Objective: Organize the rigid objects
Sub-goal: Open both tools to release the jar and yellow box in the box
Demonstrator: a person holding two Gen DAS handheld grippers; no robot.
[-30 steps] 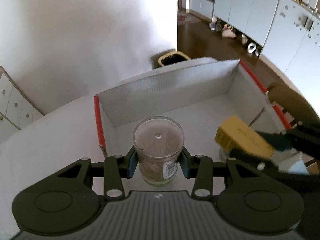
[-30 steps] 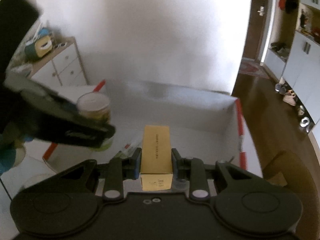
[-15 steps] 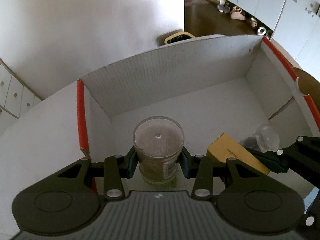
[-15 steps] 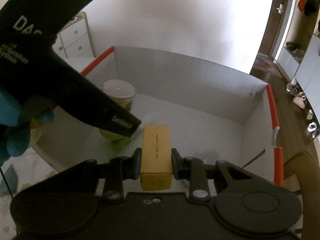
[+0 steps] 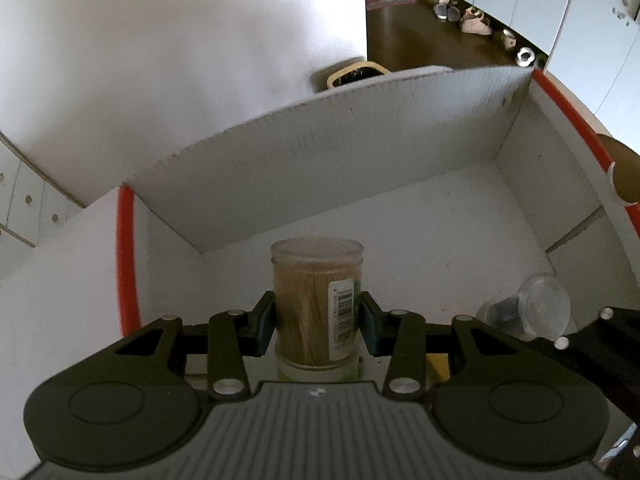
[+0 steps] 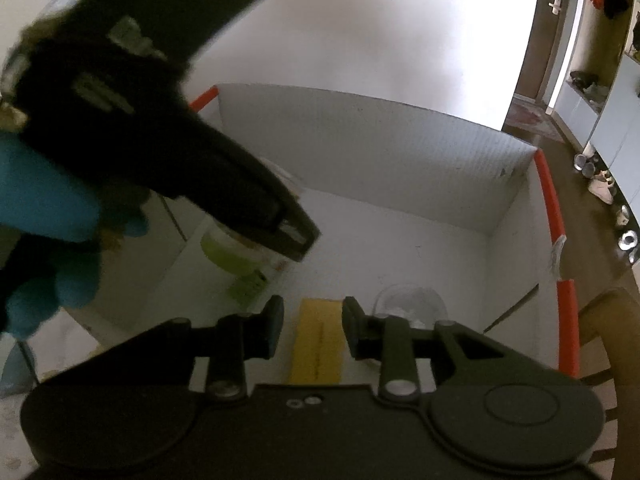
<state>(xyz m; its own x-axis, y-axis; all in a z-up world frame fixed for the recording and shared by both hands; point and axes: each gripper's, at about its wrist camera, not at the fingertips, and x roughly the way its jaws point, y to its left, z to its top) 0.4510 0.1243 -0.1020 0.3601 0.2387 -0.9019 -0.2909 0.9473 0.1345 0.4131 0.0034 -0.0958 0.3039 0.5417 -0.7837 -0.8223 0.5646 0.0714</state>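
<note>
right gripper [image 6: 312,330] jaws opening, off the yellow box [image 6: 318,344] now lying on the bin [image 5: 360,184] floor | left gripper [image 5: 316,326] clamps toothpick jar [image 5: 316,304], lowered inside bin | box delivered, jar release next

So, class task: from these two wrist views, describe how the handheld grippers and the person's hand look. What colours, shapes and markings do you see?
The left gripper has black linkage arms with silver rivets, blue pads, two round discs and a ribbed grey body bearing a small white mark. The right gripper is black, with the same linkages and rivets. The hand wears a blue glove.
</note>
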